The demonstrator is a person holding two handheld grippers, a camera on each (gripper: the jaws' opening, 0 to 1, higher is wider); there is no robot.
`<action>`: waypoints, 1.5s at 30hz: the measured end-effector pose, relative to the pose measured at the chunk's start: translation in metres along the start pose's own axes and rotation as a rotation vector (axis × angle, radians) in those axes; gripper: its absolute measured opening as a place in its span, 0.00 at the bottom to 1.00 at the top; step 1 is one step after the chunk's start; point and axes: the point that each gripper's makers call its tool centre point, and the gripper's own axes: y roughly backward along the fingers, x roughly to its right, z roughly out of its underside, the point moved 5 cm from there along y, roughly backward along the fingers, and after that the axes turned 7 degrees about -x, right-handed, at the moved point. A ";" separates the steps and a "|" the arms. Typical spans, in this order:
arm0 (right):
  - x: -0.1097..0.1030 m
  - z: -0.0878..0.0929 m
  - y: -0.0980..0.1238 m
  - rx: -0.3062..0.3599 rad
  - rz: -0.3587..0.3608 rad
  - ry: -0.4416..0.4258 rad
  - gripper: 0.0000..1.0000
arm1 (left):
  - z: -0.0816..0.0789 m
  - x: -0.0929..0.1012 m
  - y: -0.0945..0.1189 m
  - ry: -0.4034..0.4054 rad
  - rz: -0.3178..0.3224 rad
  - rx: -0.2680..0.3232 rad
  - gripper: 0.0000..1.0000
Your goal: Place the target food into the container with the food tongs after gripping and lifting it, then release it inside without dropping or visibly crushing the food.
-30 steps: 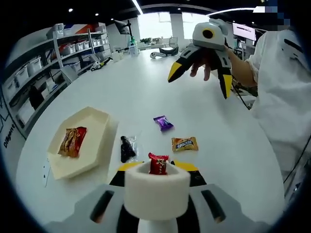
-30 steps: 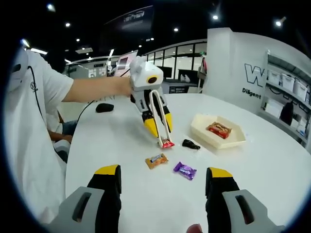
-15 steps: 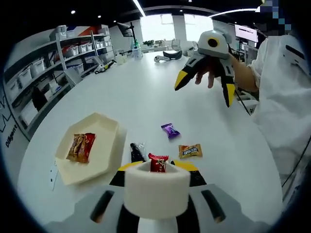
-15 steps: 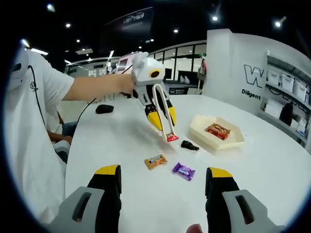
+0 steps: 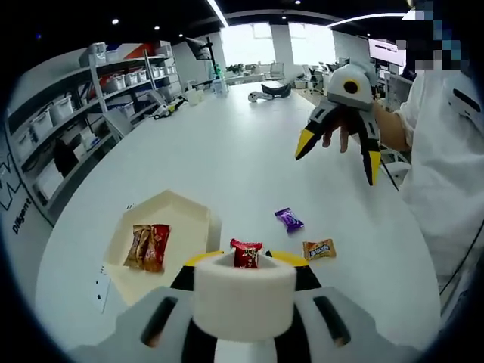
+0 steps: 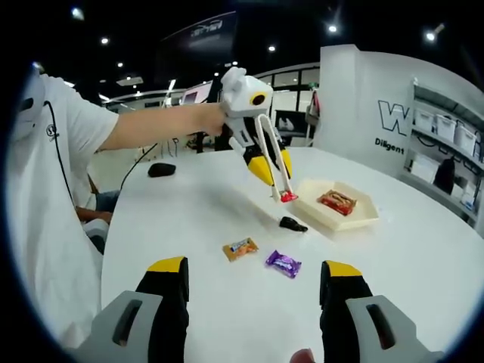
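A red-wrapped candy (image 6: 288, 197), light and crushable, is being carried in white food tongs (image 6: 271, 162) squeezed by the left hand-held gripper (image 6: 265, 162), pinched by its wrapper edge, above the surface (image 6: 227, 302) beside the cream container (image 6: 336, 212). The right hand-held gripper (image 5: 336, 144) is being held wide apart, empty.

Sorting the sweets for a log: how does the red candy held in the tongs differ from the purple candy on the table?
The red candy is pinched in the tongs and lifted off the table; the purple candy lies loose on it. The red one hangs near the rim of the cream tray; the purple one lies farther off, beside an orange candy. Both are small wrapped sweets.
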 end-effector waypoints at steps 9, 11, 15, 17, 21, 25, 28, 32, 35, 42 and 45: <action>0.005 0.005 0.002 0.001 0.005 -0.011 0.68 | -0.009 -0.022 -0.003 0.022 -0.020 0.015 0.19; 0.006 0.005 0.002 0.001 0.006 -0.015 0.68 | -0.012 -0.030 -0.005 0.031 -0.028 0.024 0.19; 0.006 0.006 0.003 0.005 0.006 -0.016 0.68 | -0.016 -0.041 -0.012 0.041 -0.036 0.029 0.19; 0.007 0.006 0.004 0.007 0.008 -0.017 0.68 | -0.017 -0.045 -0.015 0.038 -0.043 0.023 0.19; 0.009 0.006 0.005 0.008 0.011 -0.019 0.68 | -0.020 -0.053 -0.021 0.037 -0.055 0.018 0.19; 0.009 0.007 0.006 0.009 0.013 -0.019 0.68 | -0.020 -0.063 -0.032 0.044 -0.061 0.011 0.19; 0.010 0.008 0.006 0.007 0.014 -0.022 0.68 | -0.020 -0.068 -0.040 0.045 -0.067 0.006 0.19; 0.012 0.009 0.007 0.008 0.016 -0.026 0.68 | -0.019 -0.075 -0.049 0.056 -0.070 0.002 0.19; 0.013 0.010 0.007 0.007 0.016 -0.028 0.68 | -0.017 -0.079 -0.058 0.062 -0.075 -0.008 0.19; 0.015 0.012 0.008 0.006 0.015 -0.032 0.68 | -0.012 -0.084 -0.070 0.079 -0.072 -0.018 0.19; 0.016 0.014 0.008 0.003 0.016 -0.034 0.68 | -0.011 -0.087 -0.073 0.088 -0.076 -0.018 0.19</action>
